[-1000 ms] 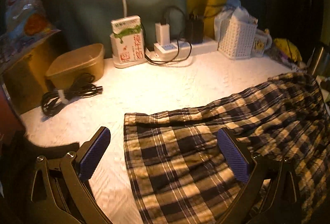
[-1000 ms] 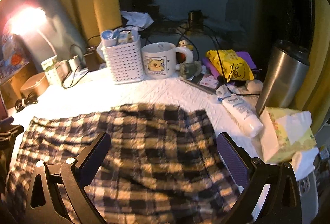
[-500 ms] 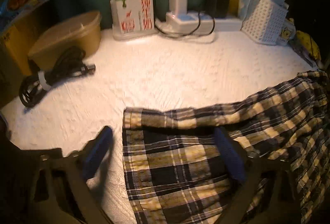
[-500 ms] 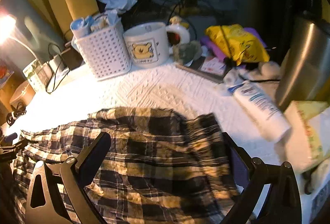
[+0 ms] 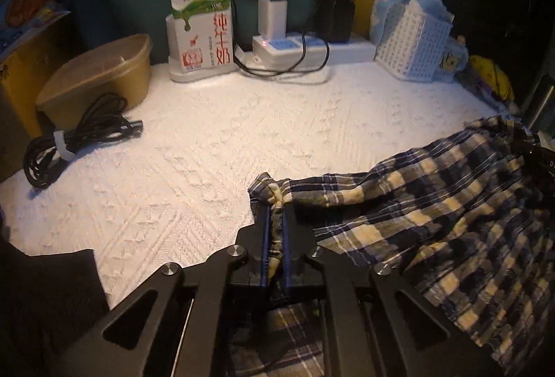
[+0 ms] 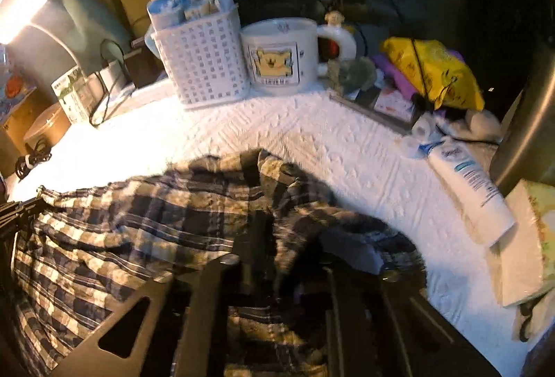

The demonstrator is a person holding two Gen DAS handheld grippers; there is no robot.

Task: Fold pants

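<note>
Dark blue and cream plaid pants (image 5: 433, 203) lie across a white textured tablecloth (image 5: 208, 151). My left gripper (image 5: 275, 214) has its jaws closing, and the blue pads (image 5: 265, 238) pinch a bunched corner of the pants' left end. In the right wrist view the pants (image 6: 138, 220) spread out to the left. My right gripper (image 6: 274, 234) is blurred; its jaws are closing with a rumpled fold of the pants' right end between the dark fingers. The cloth hides its fingertips.
Along the back stand a tan lidded box (image 5: 97, 78), a milk carton (image 5: 201, 26), a power strip (image 5: 312, 50), a white basket (image 6: 204, 64) and a bear mug (image 6: 281, 54). A coiled black cable (image 5: 69, 141) lies left. A lotion tube (image 6: 468, 189) and steel flask (image 6: 527, 120) sit right.
Both grippers have sunk onto the pants and gone from wide open to closed. The left now pinches the corner into a bunch; the right end of the pants has rumpled up.
</note>
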